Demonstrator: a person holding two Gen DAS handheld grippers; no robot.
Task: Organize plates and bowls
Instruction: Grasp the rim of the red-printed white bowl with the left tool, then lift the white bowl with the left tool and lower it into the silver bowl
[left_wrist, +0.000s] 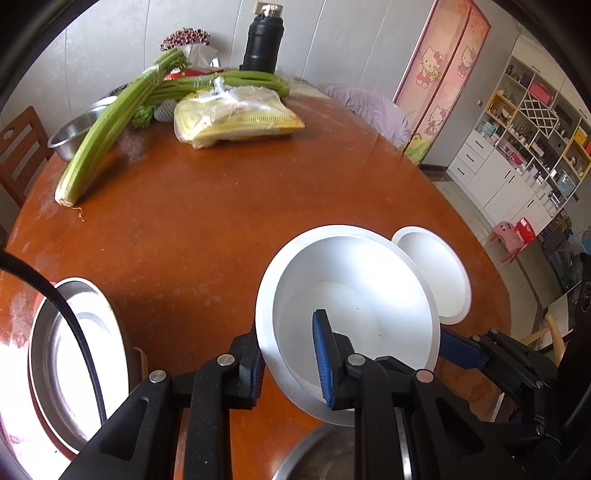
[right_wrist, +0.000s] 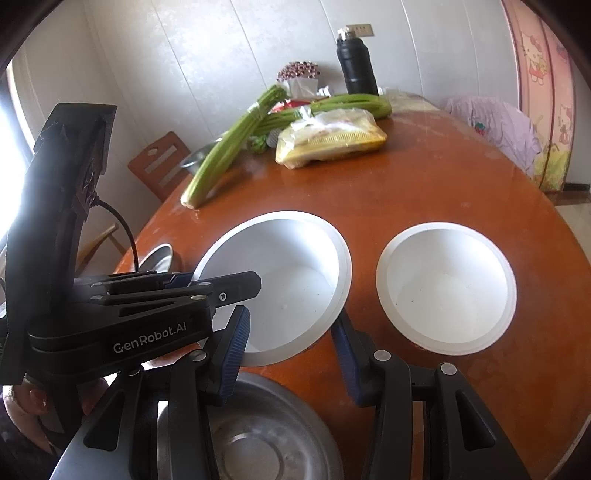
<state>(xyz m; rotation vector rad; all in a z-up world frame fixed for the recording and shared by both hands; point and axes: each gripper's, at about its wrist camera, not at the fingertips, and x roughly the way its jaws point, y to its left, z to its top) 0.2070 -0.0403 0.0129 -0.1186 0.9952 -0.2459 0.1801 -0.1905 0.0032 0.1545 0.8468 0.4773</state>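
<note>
A large white bowl (left_wrist: 354, 295) (right_wrist: 288, 273) sits tilted over the brown round table (left_wrist: 207, 221). My left gripper (left_wrist: 288, 336) (right_wrist: 221, 288) is shut on its near rim, one blue pad inside the bowl and one outside. A smaller white bowl (left_wrist: 439, 273) (right_wrist: 447, 288) rests on the table just to its right. My right gripper (right_wrist: 290, 317) stands open at the large bowl's near edge with nothing pressed between its pads; one of its fingers (left_wrist: 458, 349) shows beside the bowl's right rim. A steel plate (right_wrist: 258, 424) (left_wrist: 314, 458) lies under both grippers.
More steel plates (left_wrist: 74, 354) (right_wrist: 162, 254) lie at the table's left edge. At the far side are celery bunches (left_wrist: 110, 129), a bagged yellow packet (left_wrist: 236, 118), a steel basin (left_wrist: 70, 136) and a black flask (left_wrist: 262, 40). A wooden chair (right_wrist: 159, 166) stands at the left.
</note>
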